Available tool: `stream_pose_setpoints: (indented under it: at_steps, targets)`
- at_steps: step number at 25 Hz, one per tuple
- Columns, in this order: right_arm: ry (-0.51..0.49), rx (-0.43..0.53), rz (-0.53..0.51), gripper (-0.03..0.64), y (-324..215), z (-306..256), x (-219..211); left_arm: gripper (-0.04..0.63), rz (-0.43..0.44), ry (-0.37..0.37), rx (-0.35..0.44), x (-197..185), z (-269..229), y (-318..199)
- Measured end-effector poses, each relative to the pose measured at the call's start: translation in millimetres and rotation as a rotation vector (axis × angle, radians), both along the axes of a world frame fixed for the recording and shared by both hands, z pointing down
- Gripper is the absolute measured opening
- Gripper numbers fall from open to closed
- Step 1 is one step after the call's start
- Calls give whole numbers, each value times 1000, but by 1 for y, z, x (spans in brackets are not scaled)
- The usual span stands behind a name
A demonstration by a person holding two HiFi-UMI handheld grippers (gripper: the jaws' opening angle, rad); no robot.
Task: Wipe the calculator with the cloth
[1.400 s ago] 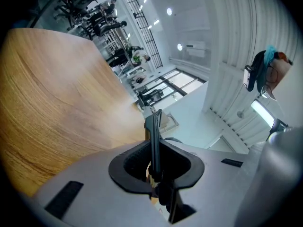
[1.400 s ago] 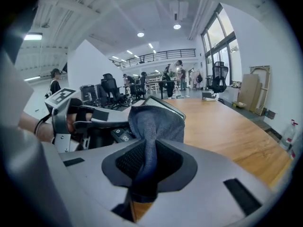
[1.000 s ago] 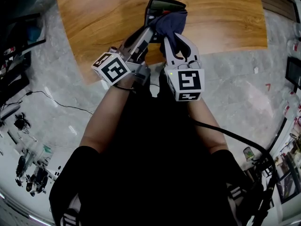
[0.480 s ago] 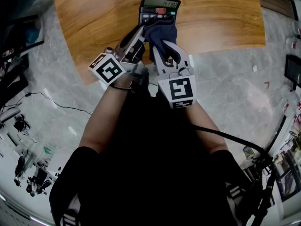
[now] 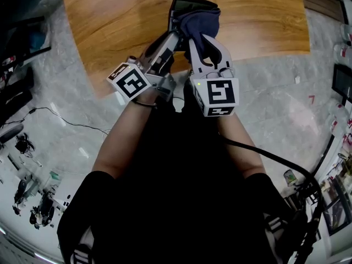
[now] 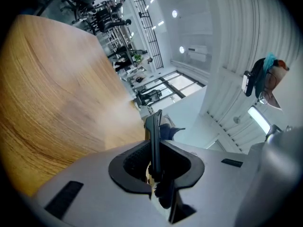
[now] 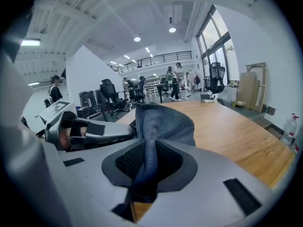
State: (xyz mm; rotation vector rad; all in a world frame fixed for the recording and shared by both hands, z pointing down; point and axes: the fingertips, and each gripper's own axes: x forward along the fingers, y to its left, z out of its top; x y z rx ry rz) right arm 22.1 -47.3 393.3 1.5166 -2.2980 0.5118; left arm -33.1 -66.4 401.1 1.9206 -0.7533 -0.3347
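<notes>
The left gripper (image 6: 154,157) is clamped on the near end of the calculator (image 6: 154,126), which shows edge-on between its pads, a thin dark slab. The right gripper (image 7: 149,157) is closed on the cloth (image 7: 163,124): a dark blue fold runs down between its jaws and bunches up past the tips. In the head view the two grippers sit side by side in front of the person, the left one angled in towards the right. The cloth lies over the calculator's key face, and only its far end with the display shows beyond the bunch. The calculator is over the near edge of the wooden table (image 5: 110,15).
</notes>
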Motion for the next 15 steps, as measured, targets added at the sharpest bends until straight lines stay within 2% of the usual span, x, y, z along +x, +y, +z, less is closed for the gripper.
stream_pose_setpoints:
  at_steps: [4, 9, 12, 15]
  targets:
    - [-46, 21, -81, 66, 13, -12, -29, 69, -15, 11, -13, -2, 0, -1]
    - [-49, 4, -146, 66, 33, -5, -38, 69, -49, 31, -14, -12, -1, -6]
    - [-33, -13, -138, 66, 38, 5, -31, 69, -55, 46, -8, -13, -4, -7]
    - [-12, -23, -84, 66, 33, 13, -10, 69, -52, 39, -12, -10, -3, -6]
